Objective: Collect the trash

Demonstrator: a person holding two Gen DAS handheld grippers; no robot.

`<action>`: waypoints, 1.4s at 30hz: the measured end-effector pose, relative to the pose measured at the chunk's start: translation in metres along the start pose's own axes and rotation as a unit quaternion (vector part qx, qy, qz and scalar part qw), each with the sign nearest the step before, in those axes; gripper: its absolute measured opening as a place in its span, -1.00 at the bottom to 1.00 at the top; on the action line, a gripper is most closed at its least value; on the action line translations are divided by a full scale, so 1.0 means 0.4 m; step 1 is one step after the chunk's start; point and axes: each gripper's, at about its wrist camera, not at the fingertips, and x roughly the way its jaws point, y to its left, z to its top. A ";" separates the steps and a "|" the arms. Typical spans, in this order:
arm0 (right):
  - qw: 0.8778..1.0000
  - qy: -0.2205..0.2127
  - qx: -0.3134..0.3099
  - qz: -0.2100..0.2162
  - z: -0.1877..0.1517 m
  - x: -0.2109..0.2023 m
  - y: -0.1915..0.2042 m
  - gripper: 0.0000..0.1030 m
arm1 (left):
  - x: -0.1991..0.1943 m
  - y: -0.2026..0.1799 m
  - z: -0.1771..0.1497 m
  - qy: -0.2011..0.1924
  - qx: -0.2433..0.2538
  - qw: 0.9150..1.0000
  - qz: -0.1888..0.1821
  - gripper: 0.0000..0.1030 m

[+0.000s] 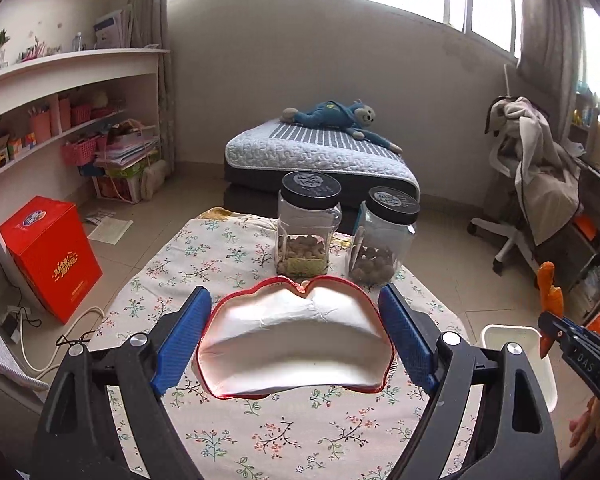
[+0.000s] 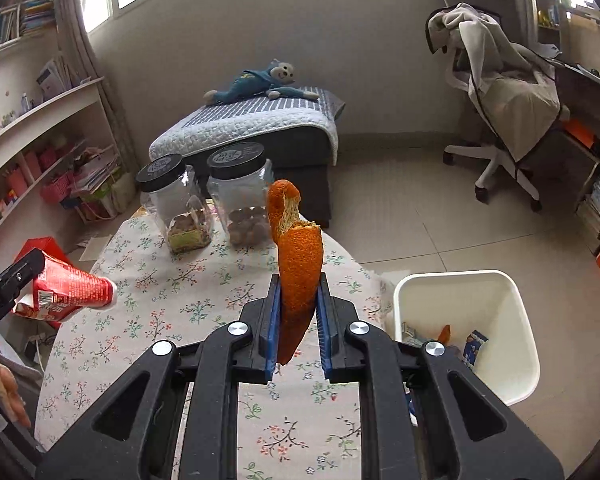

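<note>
Floral-clothed surface (image 2: 188,300) below: right tool (image 2: 298,316) is clamped on an upright orange peel (image 2: 300,264), beside the white bin (image 2: 516,320); left tool (image 1: 296,332) grips a red carton (image 1: 296,348) between its pads.

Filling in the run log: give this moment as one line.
left gripper: jaws around red carton | right gripper: jaws shut on orange peel | white bin: beside table, holds scraps | phase: carrying
</note>
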 end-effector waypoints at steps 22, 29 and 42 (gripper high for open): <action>0.996 -0.019 0.087 -0.021 0.008 -0.048 -0.242 -0.69 | 0.265 0.023 -0.169 0.316 0.042 0.948 -0.026 0.83; 0.998 -0.008 0.069 -0.002 0.002 -0.038 -0.182 -0.69 | 0.265 -0.061 -0.191 0.303 0.135 0.942 -0.041 0.87; 0.999 0.005 0.048 0.010 0.002 -0.006 -0.104 -0.67 | 0.255 -0.185 -0.315 0.275 0.310 0.910 -0.023 0.87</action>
